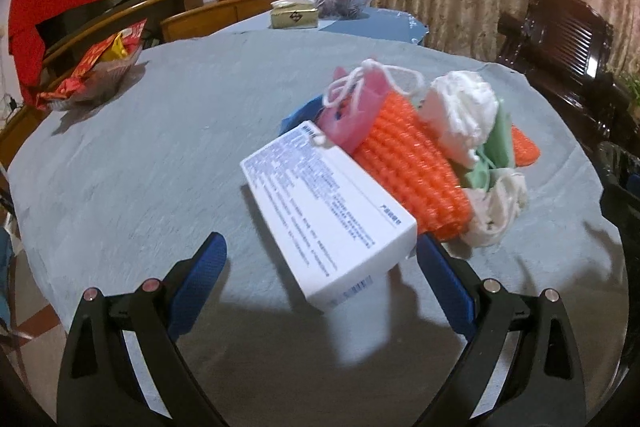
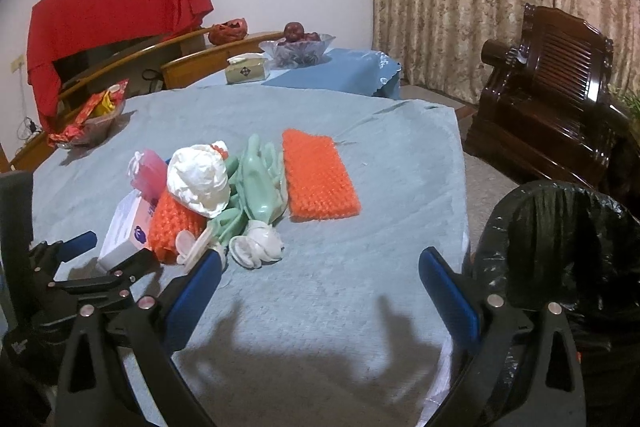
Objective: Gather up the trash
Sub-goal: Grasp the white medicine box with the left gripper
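A pile of trash lies on the blue tablecloth (image 1: pixel 120 155). A white printed box (image 1: pixel 328 215) lies nearest my left gripper (image 1: pixel 320 259), which is open with the box's near end between its blue fingers. Behind it are orange bubble wrap (image 1: pixel 412 171), a pink pouch (image 1: pixel 352 115), crumpled white tissue (image 1: pixel 460 111) and green gloves (image 1: pixel 488 151). In the right wrist view my right gripper (image 2: pixel 320 279) is open and empty above the cloth, near the pile: white tissue (image 2: pixel 200 183), green gloves (image 2: pixel 256 183), a flat orange sheet (image 2: pixel 316 175). The left gripper (image 2: pixel 104 259) shows at the left there.
A black-lined trash bin (image 2: pixel 560 247) stands off the table's right edge. A snack bowl (image 2: pixel 92 123) sits at the far left. A second table behind holds a tissue box (image 2: pixel 246 69) and a fruit bowl (image 2: pixel 298 49). A dark wooden chair (image 2: pixel 552 99) stands at the right.
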The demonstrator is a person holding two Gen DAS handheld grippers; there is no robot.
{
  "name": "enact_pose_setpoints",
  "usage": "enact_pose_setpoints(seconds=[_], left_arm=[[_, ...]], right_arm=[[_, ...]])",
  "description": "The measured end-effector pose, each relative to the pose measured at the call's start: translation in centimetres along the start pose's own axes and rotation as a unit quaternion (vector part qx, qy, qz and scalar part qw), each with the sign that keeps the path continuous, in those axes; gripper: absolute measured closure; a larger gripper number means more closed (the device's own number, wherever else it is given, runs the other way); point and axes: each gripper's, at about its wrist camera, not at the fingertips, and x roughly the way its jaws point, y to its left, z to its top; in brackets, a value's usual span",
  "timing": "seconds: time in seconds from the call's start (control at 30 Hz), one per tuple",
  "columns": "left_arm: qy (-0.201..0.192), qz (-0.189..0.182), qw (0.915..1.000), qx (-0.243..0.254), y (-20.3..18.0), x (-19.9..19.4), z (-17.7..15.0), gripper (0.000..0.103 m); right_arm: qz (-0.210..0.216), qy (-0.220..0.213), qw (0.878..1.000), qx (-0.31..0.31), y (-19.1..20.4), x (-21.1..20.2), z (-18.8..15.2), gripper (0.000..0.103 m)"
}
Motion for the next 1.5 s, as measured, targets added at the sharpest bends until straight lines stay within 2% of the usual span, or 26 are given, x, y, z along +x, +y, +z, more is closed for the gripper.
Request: enact_pose_setpoints(seconds=[0.23,0.4,0.67,0.73,0.8,0.83,1.13,1.2,1.27,1.33,1.4,1.5], left_arm=[[0.001,0.023,0.9995,-0.023,2.3,-1.2,-0.2,0.010],[-0.004,0.007,0.9998,-0.020,1.5,-1.8,0.0,0.010],[0.003,0.013,0.9997,-0.021,1.6,0.6,0.7,0.011],[0.005,0.011,0.9996,-0.024,2.1,0.9,0.6,0.020],[0.017,-0.007,0.9993,-0.031,2.6,1.5,0.6,0.039],[0.021,-0.015,0.9991,-0.033,2.7,1.6,0.6,0.044],[0.016,-0.003,0.9991,-0.038,3.5,0.8,0.6,0.043],[0.021,-0.004,0.9990,-0.039,3.6,1.5,0.9,0.031],[0.025,-0.002,0.9991,-0.035,3.6,2.1,1.0,0.028],[0.031,-0.001,0.9990,-0.031,3.7,2.8,1.1,0.029],[0.034,-0.005,0.9988,-0.034,3.9,3.2,1.0,0.047],[0.027,-0.010,0.9989,-0.037,4.2,2.8,1.1,0.049]], right_arm=[[0.002,-0.001,1.000,-0.001,0.1,0.0,0.0,0.006],[0.004,-0.001,1.000,-0.001,0.3,0.1,0.0,0.006],[0.003,0.000,1.000,-0.006,0.8,0.1,0.4,0.006],[0.004,0.002,1.000,-0.004,0.7,0.3,0.4,0.006],[0.006,0.004,1.000,-0.004,0.9,0.5,0.5,0.006],[0.007,0.004,1.000,-0.005,1.0,0.6,0.4,0.006],[0.015,0.008,1.000,-0.013,1.9,1.1,0.4,0.006],[0.015,0.006,1.000,-0.014,2.0,1.0,0.5,0.006],[0.014,0.004,1.000,-0.016,2.0,0.8,0.6,0.006],[0.013,0.003,1.000,-0.017,2.0,0.7,0.7,0.006],[0.012,0.002,1.000,-0.017,2.0,0.6,0.8,0.006],[0.013,-0.001,1.000,-0.020,2.1,0.3,1.2,0.006]])
